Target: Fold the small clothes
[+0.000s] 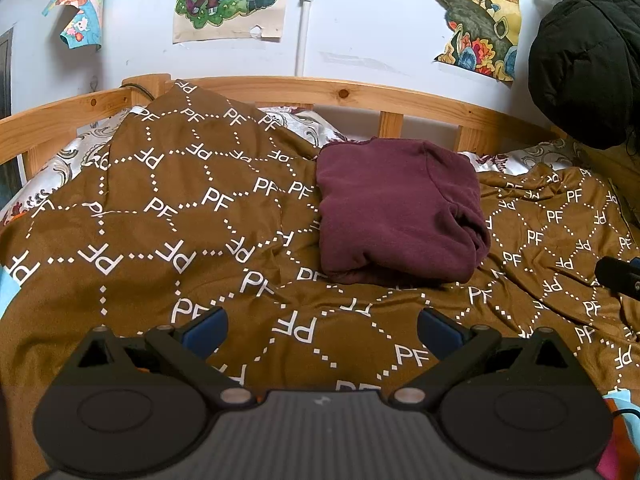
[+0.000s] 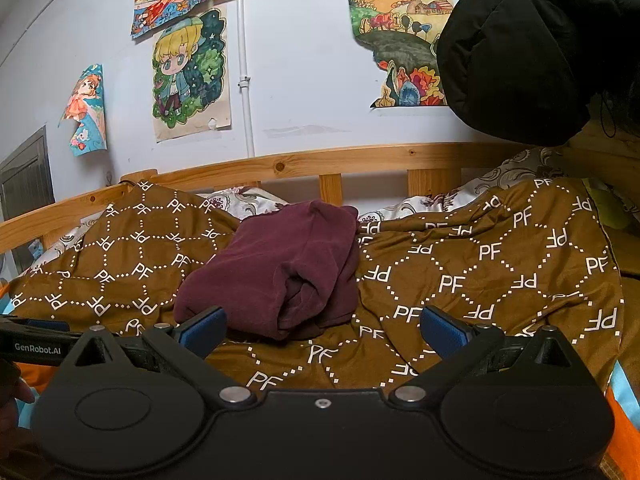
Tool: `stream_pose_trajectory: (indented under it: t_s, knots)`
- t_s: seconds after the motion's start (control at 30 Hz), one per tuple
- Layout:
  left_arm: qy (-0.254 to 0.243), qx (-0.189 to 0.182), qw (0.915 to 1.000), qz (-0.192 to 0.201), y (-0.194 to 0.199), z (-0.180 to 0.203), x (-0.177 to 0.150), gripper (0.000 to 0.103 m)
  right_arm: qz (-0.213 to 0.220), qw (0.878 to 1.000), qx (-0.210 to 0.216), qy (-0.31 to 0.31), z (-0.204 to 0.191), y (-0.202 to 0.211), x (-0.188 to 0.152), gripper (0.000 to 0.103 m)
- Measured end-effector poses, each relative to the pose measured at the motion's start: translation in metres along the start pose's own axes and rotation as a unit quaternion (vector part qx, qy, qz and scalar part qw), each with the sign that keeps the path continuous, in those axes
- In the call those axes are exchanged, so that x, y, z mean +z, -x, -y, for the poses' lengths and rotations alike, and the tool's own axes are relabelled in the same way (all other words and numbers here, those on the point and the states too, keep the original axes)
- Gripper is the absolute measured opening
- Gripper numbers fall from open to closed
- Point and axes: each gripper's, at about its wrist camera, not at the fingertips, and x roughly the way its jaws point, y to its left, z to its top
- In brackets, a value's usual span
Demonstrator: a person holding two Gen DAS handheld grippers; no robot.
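Observation:
A maroon garment [image 1: 396, 212] lies folded into a thick rectangular bundle on the brown patterned bedspread [image 1: 168, 216], toward the far side of the bed. My left gripper [image 1: 322, 334] hovers in front of it, fingers spread wide, nothing between them. In the right wrist view the same maroon bundle [image 2: 276, 272] sits just ahead and left of centre, its rolled open end facing me. My right gripper [image 2: 322, 332] is open and empty, its left blue pad [image 2: 202, 330] close to the bundle's near edge. The right gripper's tip [image 1: 618, 276] shows at the left view's right edge.
A wooden bed rail [image 1: 360, 98] runs along the back against a white wall with drawings [image 2: 192, 76]. A black padded jacket [image 2: 532, 48] hangs at the upper right. A floral quilt [image 1: 68, 164] peeks out under the bedspread. The other gripper's body [image 2: 32, 340] lies at the left.

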Motion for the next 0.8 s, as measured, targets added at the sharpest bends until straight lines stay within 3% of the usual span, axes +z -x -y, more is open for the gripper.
stream_pose_trajectory:
  t_s: [0.8]
  knots:
    - [0.001, 0.000, 1.0000, -0.002, 0.0005, 0.0008, -0.0012, 0.102, 0.000, 1.000, 0.000, 0.000, 0.0006, 0.0003, 0.0003, 0.102]
